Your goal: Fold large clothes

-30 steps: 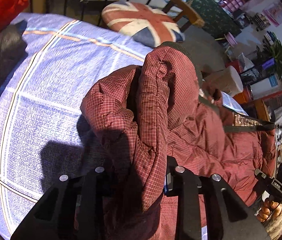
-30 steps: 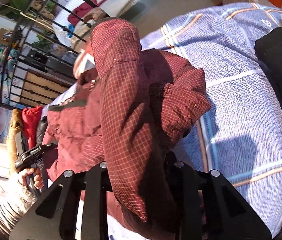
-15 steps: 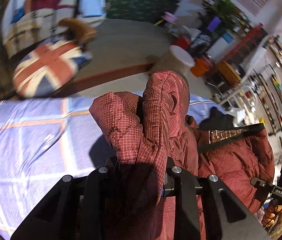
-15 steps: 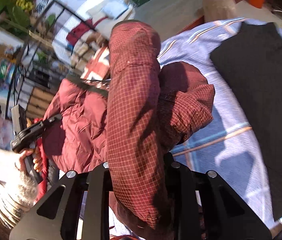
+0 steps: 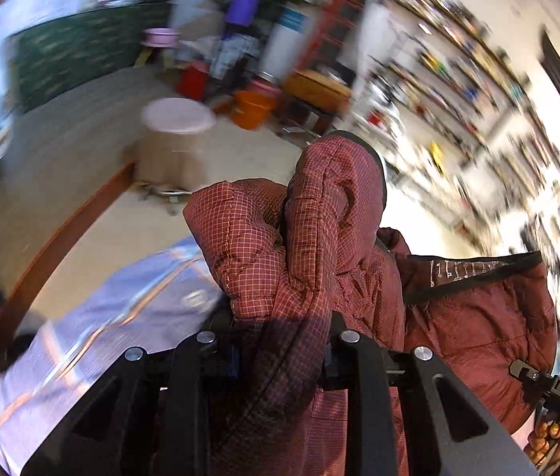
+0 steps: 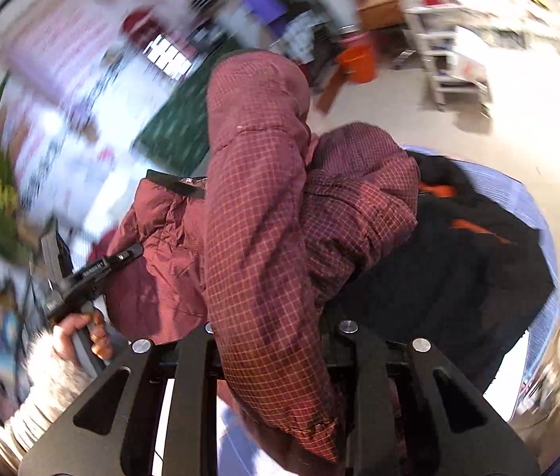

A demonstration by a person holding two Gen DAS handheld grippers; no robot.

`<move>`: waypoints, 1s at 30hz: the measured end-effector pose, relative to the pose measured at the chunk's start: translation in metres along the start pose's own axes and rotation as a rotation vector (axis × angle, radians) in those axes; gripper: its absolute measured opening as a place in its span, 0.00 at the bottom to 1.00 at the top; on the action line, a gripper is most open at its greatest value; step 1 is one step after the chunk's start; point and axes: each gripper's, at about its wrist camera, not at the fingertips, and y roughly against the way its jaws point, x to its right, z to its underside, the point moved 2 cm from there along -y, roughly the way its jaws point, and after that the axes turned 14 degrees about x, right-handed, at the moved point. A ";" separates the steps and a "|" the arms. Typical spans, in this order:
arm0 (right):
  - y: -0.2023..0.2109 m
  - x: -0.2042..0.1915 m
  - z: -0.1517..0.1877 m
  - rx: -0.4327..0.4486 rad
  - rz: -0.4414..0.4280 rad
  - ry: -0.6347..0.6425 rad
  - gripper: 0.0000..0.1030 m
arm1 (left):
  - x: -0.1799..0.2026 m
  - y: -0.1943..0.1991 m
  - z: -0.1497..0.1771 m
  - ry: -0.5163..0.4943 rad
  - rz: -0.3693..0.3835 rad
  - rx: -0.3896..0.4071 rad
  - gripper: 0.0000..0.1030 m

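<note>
A dark red checked puffer jacket [image 5: 319, 238] hangs bunched between both grippers, lifted above the bed. My left gripper [image 5: 280, 341] is shut on a thick fold of it, and the padded fabric bulges up over the jaws. In the right wrist view my right gripper [image 6: 276, 333] is shut on another fold of the jacket [image 6: 256, 198], which drapes down over the fingers. The jacket's smooth lining and black hem band [image 5: 478, 273] stretch between the two grips. The fingertips are hidden by cloth in both views.
The bed's blue plaid sheet [image 5: 101, 337] lies below to the left. A black garment with orange trim [image 6: 458, 261] lies on the bed. A round beige stool [image 5: 173, 146] and an orange bucket [image 5: 254, 109] stand on the floor. Cluttered shelves [image 5: 458, 79] line the far wall. A hand [image 6: 81, 329] grips the other handle.
Both grippers have risen and swung round with the jacket held. The views have turned from the bed towards the room and shelves, and the black garment has come into the right wrist view.
</note>
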 end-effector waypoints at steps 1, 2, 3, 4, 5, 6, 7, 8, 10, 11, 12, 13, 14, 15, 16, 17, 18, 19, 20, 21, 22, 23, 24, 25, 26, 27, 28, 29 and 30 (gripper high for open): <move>0.003 0.020 -0.004 0.022 0.028 -0.042 0.22 | 0.013 -0.025 0.001 -0.032 0.011 -0.031 0.24; 0.003 0.036 -0.003 0.023 0.047 -0.091 0.22 | 0.020 -0.043 0.006 -0.056 0.015 -0.061 0.24; 0.001 0.052 0.000 0.016 0.065 -0.142 0.22 | 0.029 -0.068 0.012 -0.081 0.010 -0.103 0.24; 0.000 0.072 0.006 0.007 0.093 -0.196 0.22 | 0.032 -0.085 0.018 -0.104 -0.009 -0.129 0.24; -0.002 0.090 0.015 -0.008 0.125 -0.237 0.22 | 0.034 -0.102 0.022 -0.126 -0.046 -0.146 0.24; -0.004 0.109 0.025 -0.021 0.153 -0.287 0.22 | 0.033 -0.111 0.024 -0.128 -0.073 -0.155 0.24; -0.003 0.125 0.033 -0.023 0.167 -0.352 0.22 | 0.028 -0.118 0.027 -0.114 -0.089 -0.167 0.24; -0.001 0.136 0.041 -0.023 0.172 -0.416 0.22 | 0.022 -0.125 0.027 -0.090 -0.095 -0.182 0.24; 0.006 0.157 0.051 -0.031 0.166 -0.518 0.22 | 0.012 -0.139 0.027 -0.060 -0.094 -0.211 0.24; 0.008 0.160 0.054 -0.038 0.161 -0.531 0.22 | 0.009 -0.142 0.030 -0.063 -0.093 -0.221 0.24; 0.009 0.160 0.054 -0.042 0.161 -0.526 0.22 | 0.006 -0.148 0.031 -0.071 -0.093 -0.231 0.25; 0.011 0.161 0.055 -0.042 0.162 -0.523 0.22 | 0.001 -0.152 0.030 -0.074 -0.096 -0.235 0.26; 0.011 0.160 0.056 -0.041 0.160 -0.524 0.22 | -0.001 -0.158 0.031 -0.072 -0.101 -0.240 0.28; 0.012 0.162 0.056 -0.036 0.160 -0.527 0.22 | -0.009 -0.160 0.036 -0.065 -0.106 -0.245 0.31; 0.009 0.157 0.057 -0.032 0.165 -0.526 0.22 | -0.018 -0.158 0.042 -0.055 -0.112 -0.248 0.33; 0.008 0.158 0.059 -0.028 0.173 -0.522 0.22 | -0.020 -0.159 0.045 -0.047 -0.116 -0.250 0.38; 0.008 0.157 0.063 -0.023 0.179 -0.517 0.22 | -0.022 -0.158 0.049 -0.045 -0.122 -0.249 0.45; 0.007 0.151 0.064 -0.020 0.183 -0.515 0.22 | -0.026 -0.161 0.053 -0.052 -0.129 -0.250 0.50; 0.003 0.143 0.065 -0.020 0.185 -0.516 0.22 | -0.027 -0.166 0.057 -0.068 -0.141 -0.255 0.57; 0.003 0.147 0.066 -0.022 0.187 -0.520 0.23 | -0.029 -0.167 0.061 -0.082 -0.146 -0.255 0.61; 0.002 0.152 0.069 -0.030 0.197 -0.526 0.24 | -0.030 -0.168 0.064 -0.096 -0.152 -0.250 0.63; -0.002 0.152 0.072 -0.034 0.206 -0.534 0.27 | -0.030 -0.169 0.066 -0.110 -0.164 -0.242 0.66; 0.000 0.154 0.072 -0.040 0.212 -0.544 0.29 | -0.030 -0.168 0.066 -0.113 -0.169 -0.236 0.66; -0.002 0.155 0.073 -0.046 0.216 -0.548 0.32 | -0.030 -0.167 0.066 -0.117 -0.174 -0.230 0.66; 0.000 0.154 0.070 -0.048 0.224 -0.545 0.35 | -0.029 -0.166 0.064 -0.134 -0.196 -0.225 0.70; -0.001 0.153 0.069 -0.053 0.233 -0.534 0.36 | -0.026 -0.164 0.063 -0.158 -0.225 -0.222 0.72; -0.002 0.151 0.068 -0.055 0.238 -0.527 0.39 | -0.021 -0.162 0.062 -0.189 -0.250 -0.211 0.72; -0.001 0.150 0.069 -0.057 0.243 -0.520 0.41 | -0.016 -0.158 0.060 -0.224 -0.274 -0.192 0.72; -0.002 0.149 0.068 -0.058 0.248 -0.516 0.42 | -0.009 -0.151 0.058 -0.261 -0.295 -0.166 0.72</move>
